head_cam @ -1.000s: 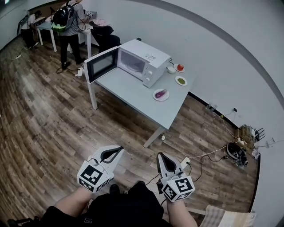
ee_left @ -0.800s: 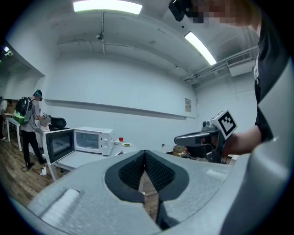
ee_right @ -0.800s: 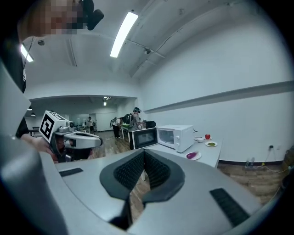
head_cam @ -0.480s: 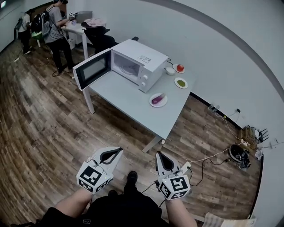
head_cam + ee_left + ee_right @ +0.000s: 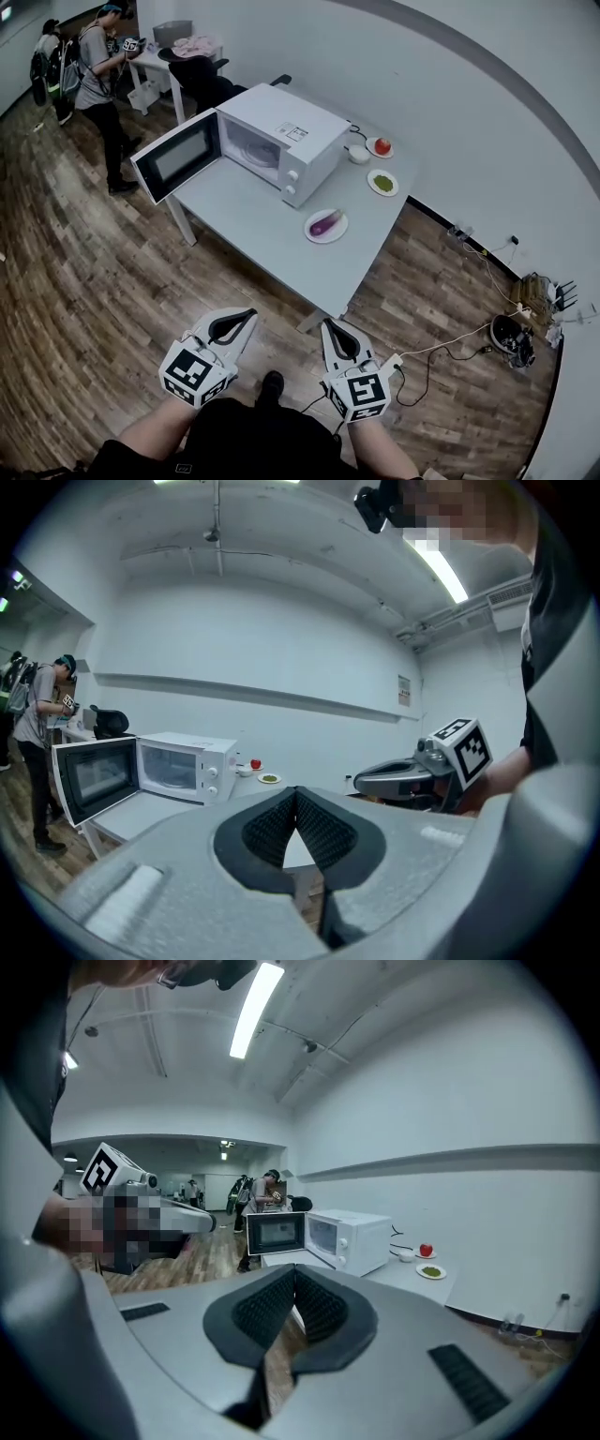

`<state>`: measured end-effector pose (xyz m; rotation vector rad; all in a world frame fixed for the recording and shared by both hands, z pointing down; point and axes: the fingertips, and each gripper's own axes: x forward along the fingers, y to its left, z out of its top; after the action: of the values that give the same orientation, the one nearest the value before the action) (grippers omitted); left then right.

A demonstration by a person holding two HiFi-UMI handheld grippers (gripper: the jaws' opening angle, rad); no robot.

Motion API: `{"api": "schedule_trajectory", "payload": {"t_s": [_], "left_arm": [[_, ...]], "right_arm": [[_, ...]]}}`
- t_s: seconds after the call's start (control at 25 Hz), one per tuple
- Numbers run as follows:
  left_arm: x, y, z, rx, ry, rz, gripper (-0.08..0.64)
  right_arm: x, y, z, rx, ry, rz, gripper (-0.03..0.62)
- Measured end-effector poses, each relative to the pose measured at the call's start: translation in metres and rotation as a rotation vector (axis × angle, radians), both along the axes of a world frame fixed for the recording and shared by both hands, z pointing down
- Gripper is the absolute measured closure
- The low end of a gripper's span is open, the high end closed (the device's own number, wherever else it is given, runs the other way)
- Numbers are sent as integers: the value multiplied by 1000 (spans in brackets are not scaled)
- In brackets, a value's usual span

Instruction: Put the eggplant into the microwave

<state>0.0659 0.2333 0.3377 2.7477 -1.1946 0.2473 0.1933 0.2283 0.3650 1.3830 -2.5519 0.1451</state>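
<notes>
A purple eggplant (image 5: 325, 223) lies on a white plate (image 5: 312, 233) on the grey table (image 5: 272, 244), to the right of and in front of the white microwave (image 5: 281, 141). The microwave's door (image 5: 178, 157) stands swung open to the left, and the cavity looks empty. My left gripper (image 5: 249, 313) and right gripper (image 5: 327, 323) hang side by side over the wooden floor, short of the table's near corner. Both point toward the table. Each is shut with nothing between its jaws, as the left gripper (image 5: 296, 791) and right gripper (image 5: 294, 1269) views show.
At the table's far end stand a plate with a red fruit (image 5: 381, 146), a plate with something green (image 5: 382, 183) and a small white bowl (image 5: 360, 154). A person (image 5: 98, 75) stands beyond the microwave door. Cables and a power strip (image 5: 441, 342) lie on the floor at the right.
Both grippers have come closer to the table, still shut and side by side. The table and microwave sit lower and larger in view. The person in the background has shifted.
</notes>
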Motion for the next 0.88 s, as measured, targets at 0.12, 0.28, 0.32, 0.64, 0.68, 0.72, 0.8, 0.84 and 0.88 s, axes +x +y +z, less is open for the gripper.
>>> {"api": "schedule_trajectory", "payload": {"t_s": [0.12,0.28,0.32,0.64,0.68,0.72,0.8,0.84,0.88], "left_arm": [[4,-20,3,-8,7,-17,552],[1,-47,5,-11,17,-38,552],[-1,-55,4,-9,18,-37,552],[-20,-110,14,-2,12,-9,552],[-23,-116,14,-3,12,0,552],[-26,-121,15,-2,9,11,552],[-30,-133,18,1,-2,31,552],[-31,-140,20,0,-7,38,552],[-31,-146,24,-5,-10,42,552]], "right_arm": [[7,-21,6,-14,5,-2,583],[7,-44,12,-15,46,3,583],[5,-51,13,-8,67,5,583],[-14,-100,18,26,190,63,583],[-16,-107,19,18,186,73,583],[-18,-113,20,12,182,83,583],[-21,-127,23,7,185,103,583],[-21,-135,25,9,195,111,583],[-19,-141,28,11,211,117,583]]}}
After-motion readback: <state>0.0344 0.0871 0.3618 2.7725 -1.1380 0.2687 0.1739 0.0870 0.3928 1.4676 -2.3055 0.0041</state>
